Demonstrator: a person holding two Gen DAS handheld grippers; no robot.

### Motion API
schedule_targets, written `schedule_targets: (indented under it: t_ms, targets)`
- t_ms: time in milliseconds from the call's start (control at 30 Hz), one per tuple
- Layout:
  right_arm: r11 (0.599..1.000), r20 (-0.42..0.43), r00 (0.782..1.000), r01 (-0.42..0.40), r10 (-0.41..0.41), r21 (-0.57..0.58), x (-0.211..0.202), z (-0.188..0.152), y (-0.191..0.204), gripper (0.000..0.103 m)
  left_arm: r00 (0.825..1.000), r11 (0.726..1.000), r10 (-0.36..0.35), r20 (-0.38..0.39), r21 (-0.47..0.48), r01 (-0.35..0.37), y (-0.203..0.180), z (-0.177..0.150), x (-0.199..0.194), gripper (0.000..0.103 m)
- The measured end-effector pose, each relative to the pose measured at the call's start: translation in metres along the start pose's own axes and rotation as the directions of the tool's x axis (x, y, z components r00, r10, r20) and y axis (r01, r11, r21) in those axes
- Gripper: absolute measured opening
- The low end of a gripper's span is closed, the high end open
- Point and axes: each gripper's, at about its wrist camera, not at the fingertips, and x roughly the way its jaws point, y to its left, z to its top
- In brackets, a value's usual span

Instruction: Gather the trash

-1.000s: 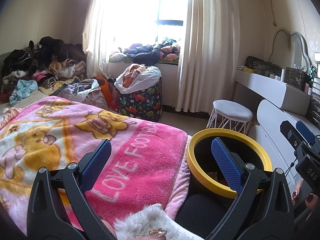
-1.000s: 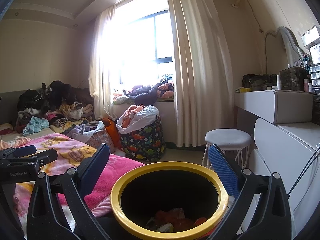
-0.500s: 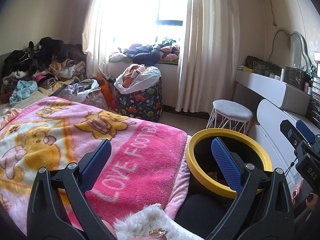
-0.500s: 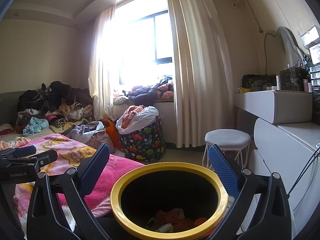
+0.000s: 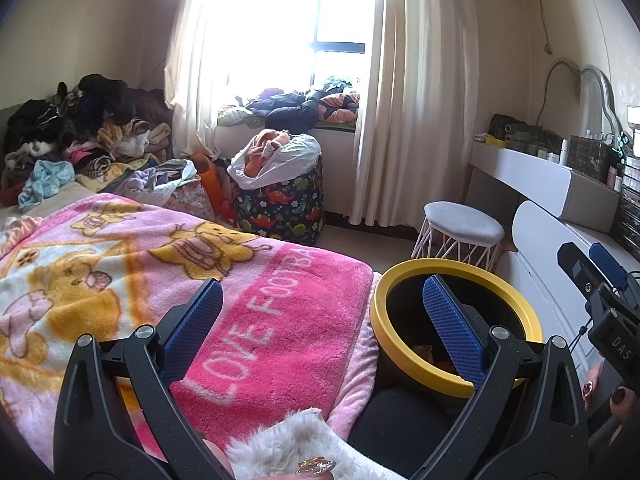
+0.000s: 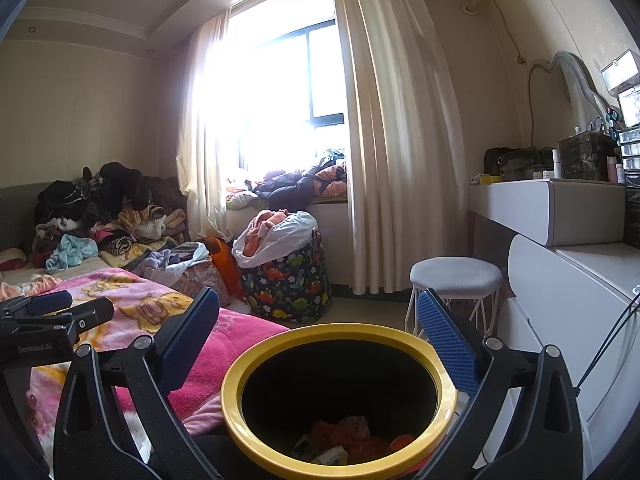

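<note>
While both claws, left [image 5: 322, 312] and right [image 6: 318, 332], hang spread and empty, we judge we're between pickups: the bin [image 6: 340, 400] sits at six o'clock under the right, wrappers [image 6: 344, 438] inside. Next we must find more trash.

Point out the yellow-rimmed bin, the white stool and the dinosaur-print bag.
yellow-rimmed bin [image 6: 340, 332]: right wrist view, far rim.
white stool [image 6: 456, 274]: right wrist view, seat top.
dinosaur-print bag [image 5: 280, 208]: left wrist view, front side.

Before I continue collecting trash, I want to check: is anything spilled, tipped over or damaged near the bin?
Nothing stands out. The yellow-rimmed bin stands upright with trash inside it, none visibly spilled beside it. Both the left gripper and the right gripper are open and empty.
</note>
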Motion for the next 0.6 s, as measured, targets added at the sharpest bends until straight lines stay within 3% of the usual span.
schedule_targets:
  t_ms: [233,300,400,467,500,567,600]
  targets:
    - [0.998,-0.040,0.998,-0.056,0.057,0.014,0.009,0.008,0.009,0.097,1.000,0.999,0.018,-0.014,-0.050,-0.019,0.013,0.004,-0.002,0.092]
    - [0.995,-0.054,0.994,-0.097,0.098,0.018,0.016,0.017,0.020,0.097,0.998,0.995,0.058,-0.033,-0.076,-0.060,0.027,0.003,-0.004,0.092]
    - [0.972,-0.068,0.969,-0.236,0.236,0.001,0.030,0.035,0.058,0.097,0.989,0.980,0.132,-0.064,-0.142,-0.140,0.067,0.001,-0.012,0.092]
    - [0.921,-0.096,0.918,-0.388,0.384,-0.026,0.041,0.046,0.101,0.097,0.971,0.952,0.218,-0.094,-0.199,-0.233,0.107,-0.002,-0.021,0.092]
    - [0.881,-0.132,0.876,-0.471,0.463,-0.038,0.047,0.049,0.129,0.097,0.954,0.928,0.277,-0.111,-0.224,-0.296,0.129,-0.005,-0.027,0.092]
    - [0.762,-0.265,0.738,-0.647,0.620,-0.021,0.065,0.048,0.199,0.097,0.889,0.854,0.428,-0.162,-0.251,-0.456,0.178,-0.016,-0.041,0.092]
    - [0.719,-0.311,0.683,-0.695,0.660,0.000,0.071,0.044,0.225,0.097,0.843,0.800,0.501,-0.196,-0.267,-0.538,0.205,-0.023,-0.049,0.092]
